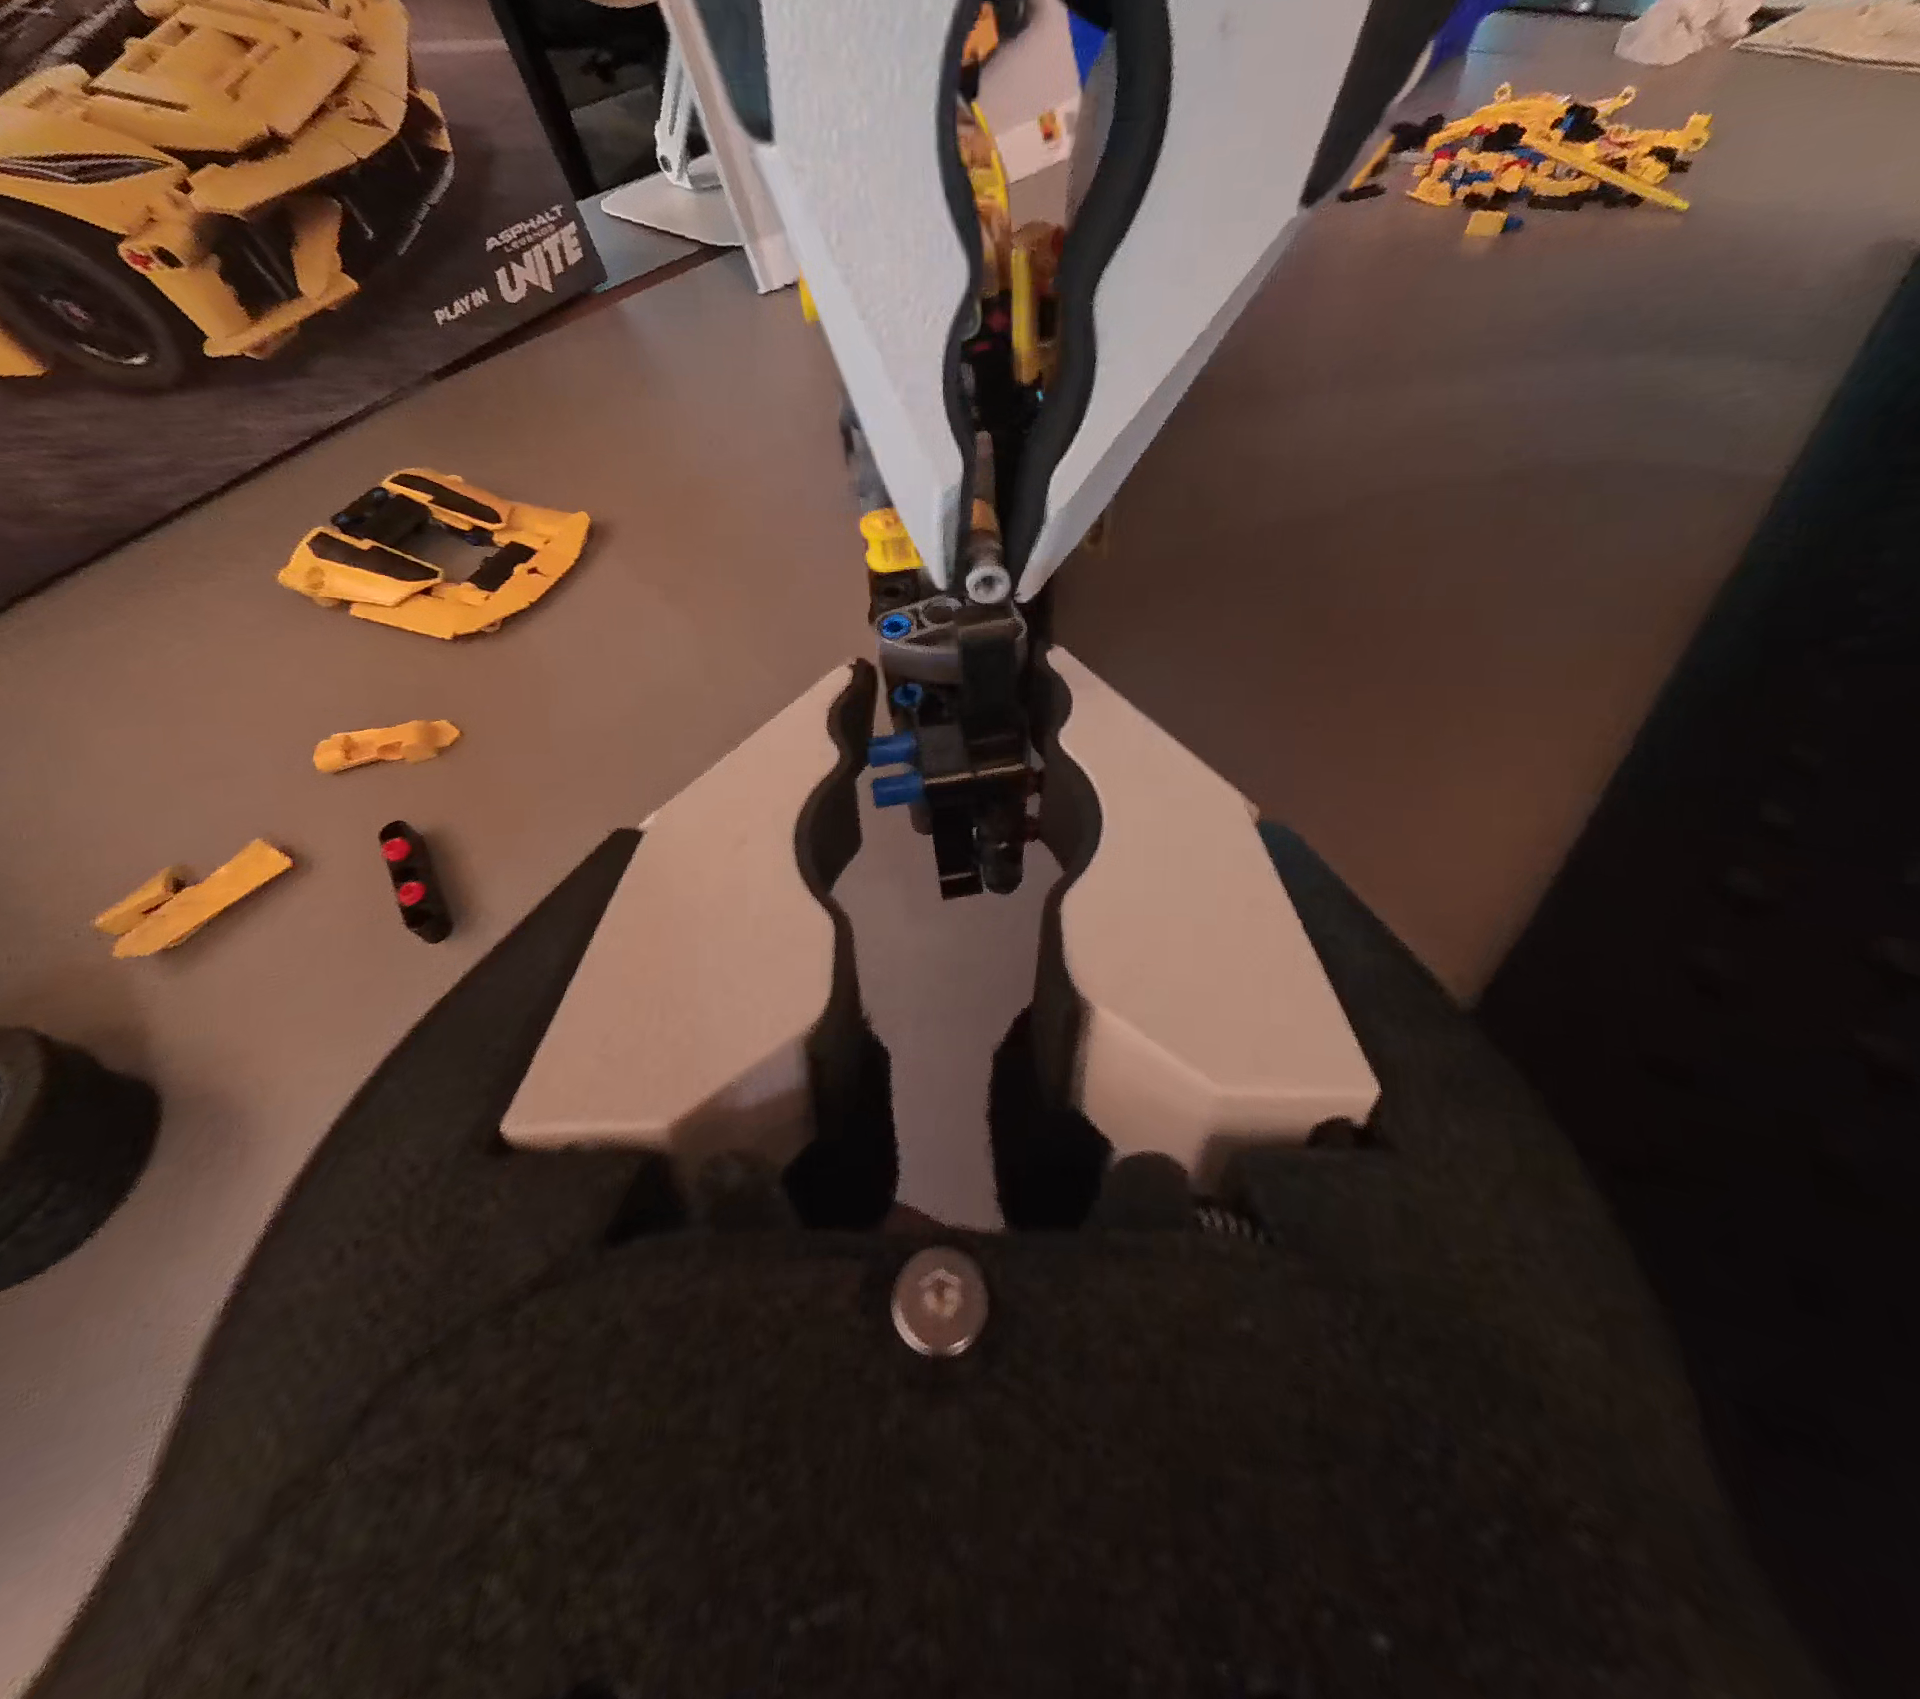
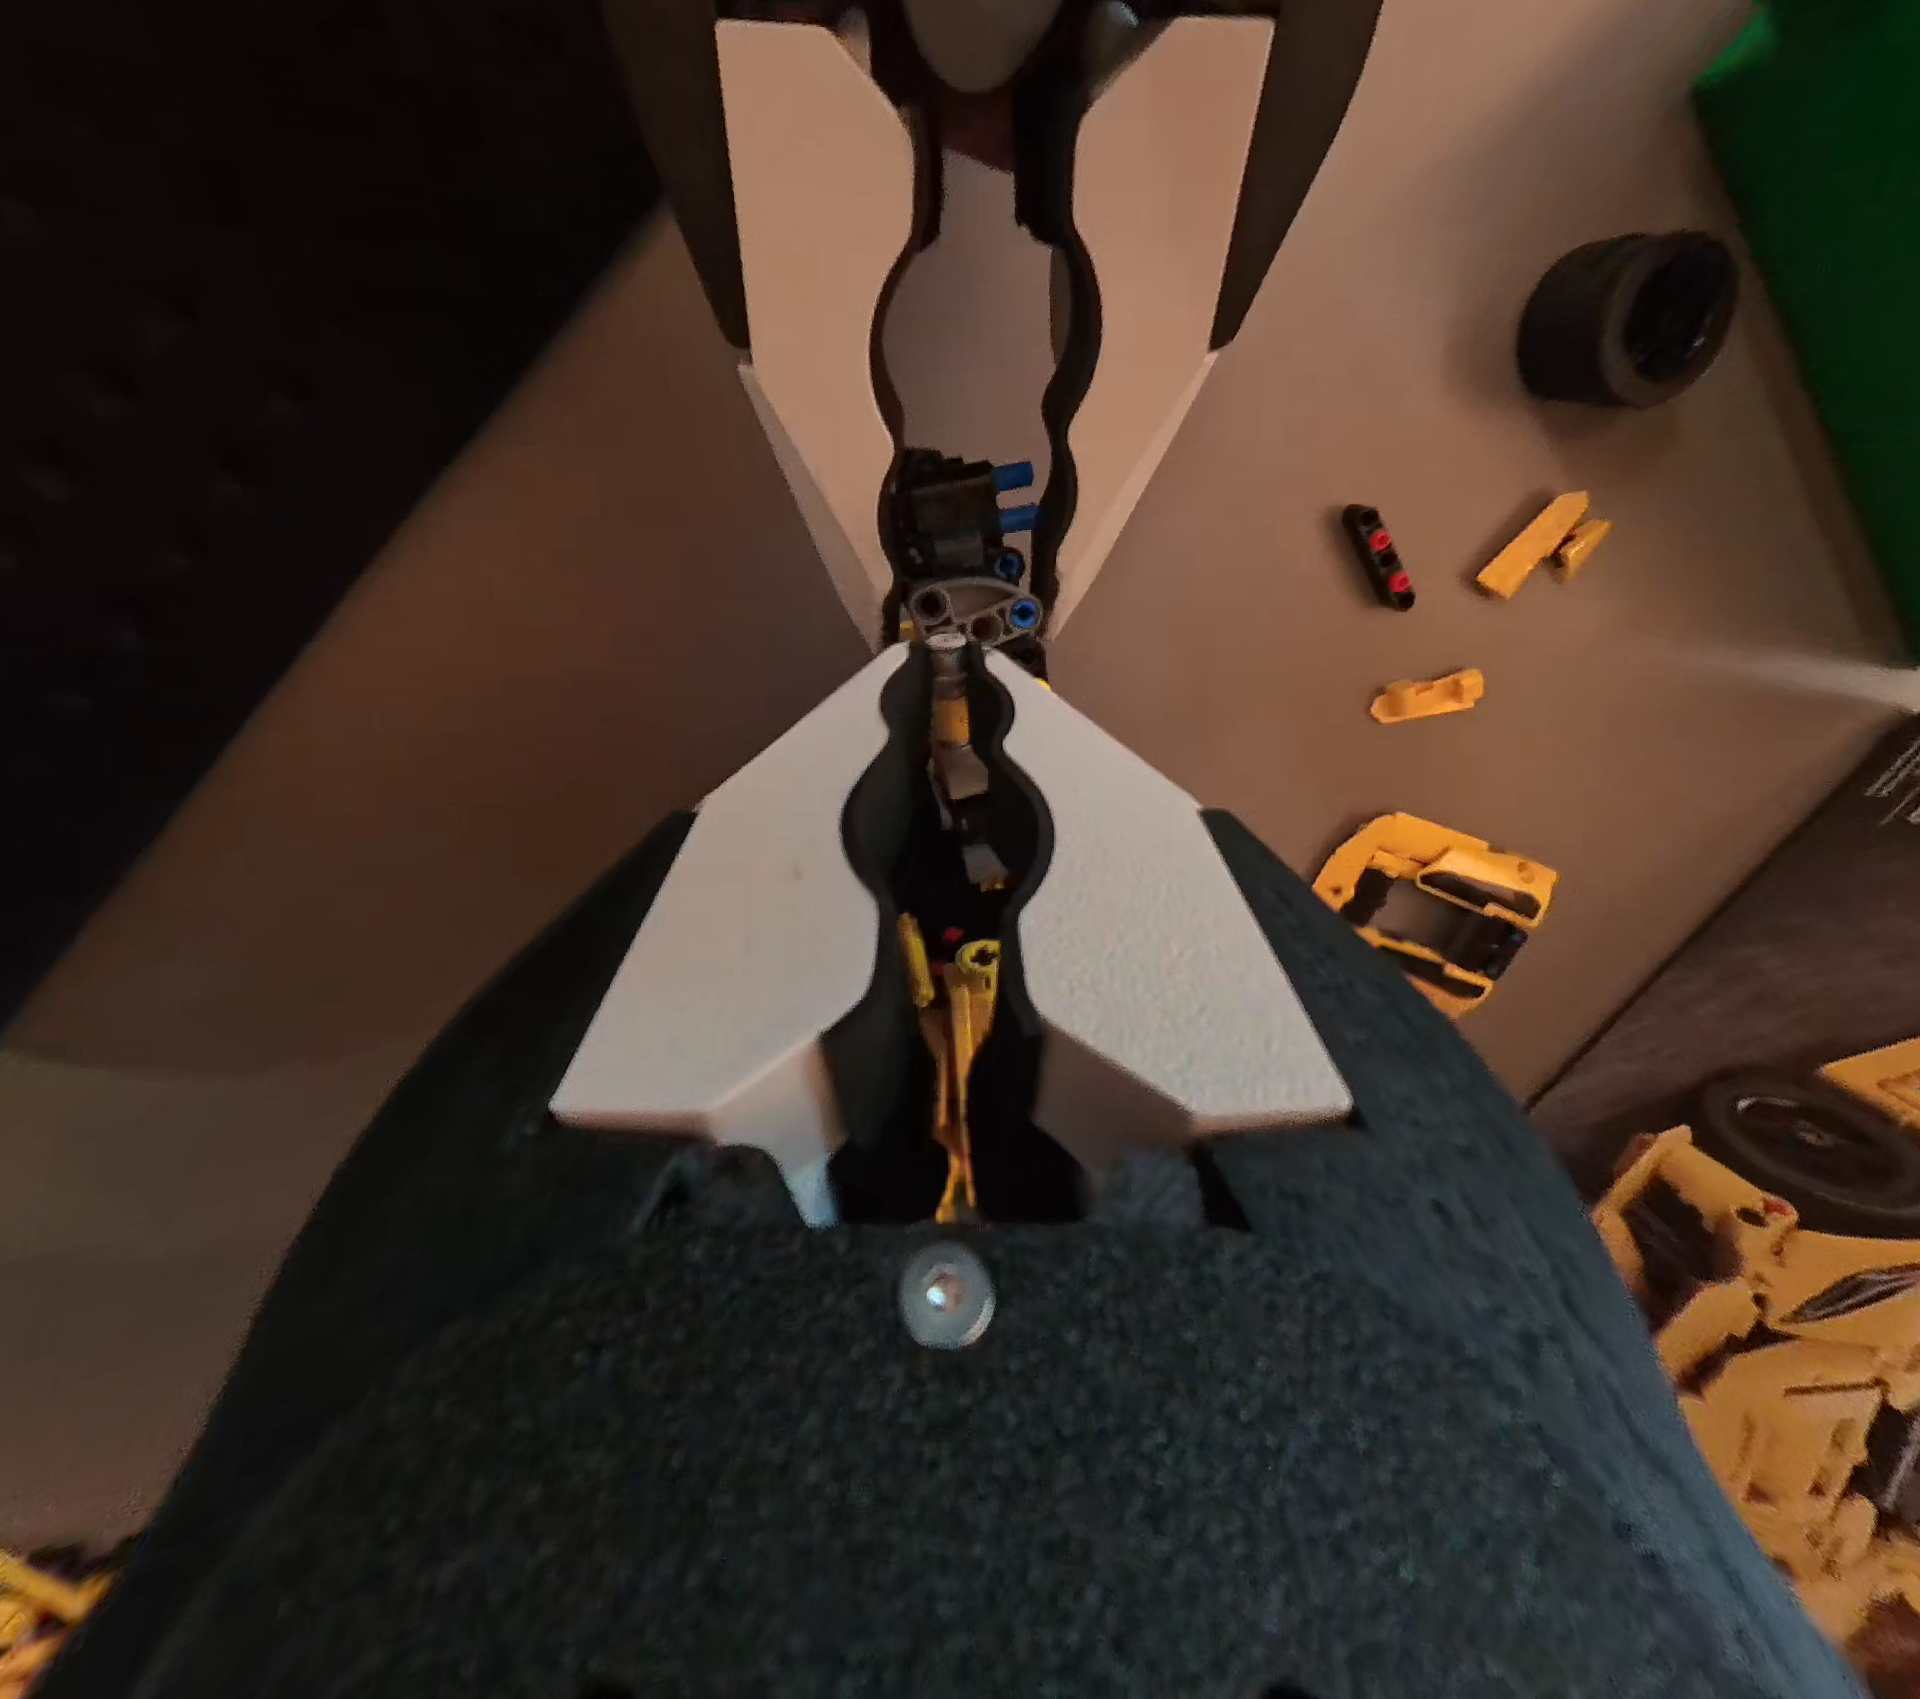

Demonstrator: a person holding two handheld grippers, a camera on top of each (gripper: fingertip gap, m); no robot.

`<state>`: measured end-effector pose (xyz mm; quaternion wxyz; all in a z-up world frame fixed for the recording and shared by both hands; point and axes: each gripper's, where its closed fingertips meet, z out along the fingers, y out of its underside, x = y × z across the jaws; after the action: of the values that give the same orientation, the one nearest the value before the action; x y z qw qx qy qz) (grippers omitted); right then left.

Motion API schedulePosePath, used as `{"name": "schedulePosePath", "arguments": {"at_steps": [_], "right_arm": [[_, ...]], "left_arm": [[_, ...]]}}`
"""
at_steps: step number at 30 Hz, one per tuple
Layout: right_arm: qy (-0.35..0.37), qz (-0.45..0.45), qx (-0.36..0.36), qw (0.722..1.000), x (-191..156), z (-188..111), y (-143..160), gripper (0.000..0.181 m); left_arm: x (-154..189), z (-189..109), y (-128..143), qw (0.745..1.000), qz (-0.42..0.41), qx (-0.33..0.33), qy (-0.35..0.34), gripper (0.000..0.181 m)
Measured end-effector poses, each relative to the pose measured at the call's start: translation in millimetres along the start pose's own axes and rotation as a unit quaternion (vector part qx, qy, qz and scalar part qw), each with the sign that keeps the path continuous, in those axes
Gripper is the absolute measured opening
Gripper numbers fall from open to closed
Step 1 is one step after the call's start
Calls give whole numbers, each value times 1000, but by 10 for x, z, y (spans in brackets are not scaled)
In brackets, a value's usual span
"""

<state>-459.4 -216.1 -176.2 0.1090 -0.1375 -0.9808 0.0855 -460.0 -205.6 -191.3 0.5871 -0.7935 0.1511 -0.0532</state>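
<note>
My left gripper [image 1: 954, 662] is shut on a black brick assembly with blue pins [image 1: 971, 756] that is topped by a grey curved beam [image 1: 925, 631]. My right gripper [image 1: 982, 584] comes in from above, tip to tip with the left. It is shut on a long yellow-and-black assembly [image 2: 961, 974] whose grey axle end [image 1: 987, 581] touches the grey beam. In the right wrist view my right gripper [image 2: 948, 657] is at the bottom. My left gripper [image 2: 971, 626] is above it with the black assembly [image 2: 940, 506]. I cannot tell whether the two assemblies are joined.
On the grey table [image 1: 1351, 506] lie a yellow body panel [image 1: 436, 553], two small yellow pieces [image 1: 384, 745], a black beam with red pins [image 1: 416, 880], a tyre [image 2: 1626, 319] and a pile of pieces [image 1: 1548, 148]. The set's box [image 1: 208, 143] stands at the left. A green box [image 2: 1829, 195] is nearby. My left and right fingertips are right by each other.
</note>
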Motion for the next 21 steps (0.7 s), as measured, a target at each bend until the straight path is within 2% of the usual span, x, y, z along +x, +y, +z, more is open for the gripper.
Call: {"name": "schedulePosePath", "arguments": {"at_steps": [5,12,15,21], "right_arm": [[-24,33,65,997,-37,-5,-15,4],[-45,24,56,997,-54,-12,-19,3],[-59,43,78,994,-45,-32,-25,3],[-42,41,81,995,-23,-18,-47,2]], "left_arm": [[40,34,9,1000,16,-7,2,27],[62,92,-19,1000,14,-9,11,25],[54,86,-41,1000,12,-1,10,26],[49,98,-40,1000,-1,2,13,26]]}}
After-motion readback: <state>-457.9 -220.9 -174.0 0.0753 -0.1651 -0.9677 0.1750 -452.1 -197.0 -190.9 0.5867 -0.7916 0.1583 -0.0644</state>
